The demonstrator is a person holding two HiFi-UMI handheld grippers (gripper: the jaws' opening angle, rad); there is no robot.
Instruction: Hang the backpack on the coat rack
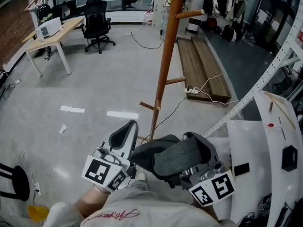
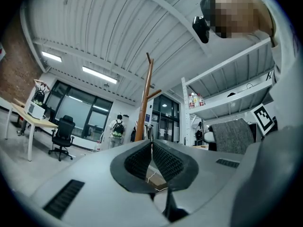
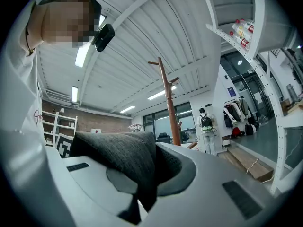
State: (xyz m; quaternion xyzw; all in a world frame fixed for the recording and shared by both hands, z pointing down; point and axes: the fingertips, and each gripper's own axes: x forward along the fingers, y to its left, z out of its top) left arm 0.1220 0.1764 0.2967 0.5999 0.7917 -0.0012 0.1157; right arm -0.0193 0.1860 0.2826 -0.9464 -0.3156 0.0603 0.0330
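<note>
- Your right gripper (image 3: 150,170) is clamped narrow on a fold of the grey woven-fabric backpack (image 1: 182,157). The cloth fills the gap between its jaws.
- Your left gripper (image 2: 151,148) has its ribbed pads pressed together. Nothing shows between them, and it sits just left of the bag.
- The backpack hangs between the two grippers, close against your body at the near edge of the scene.
- The tall brown wooden coat rack (image 1: 165,65) stands on the floor beyond it, well apart from the bag.
- This looks like the carrying step: the bag is in hand but not yet at the pole.
- Next you would need to close in on the rack, lift a strap or loop above an angled wooden peg (image 1: 175,81), and lower it on.
</note>
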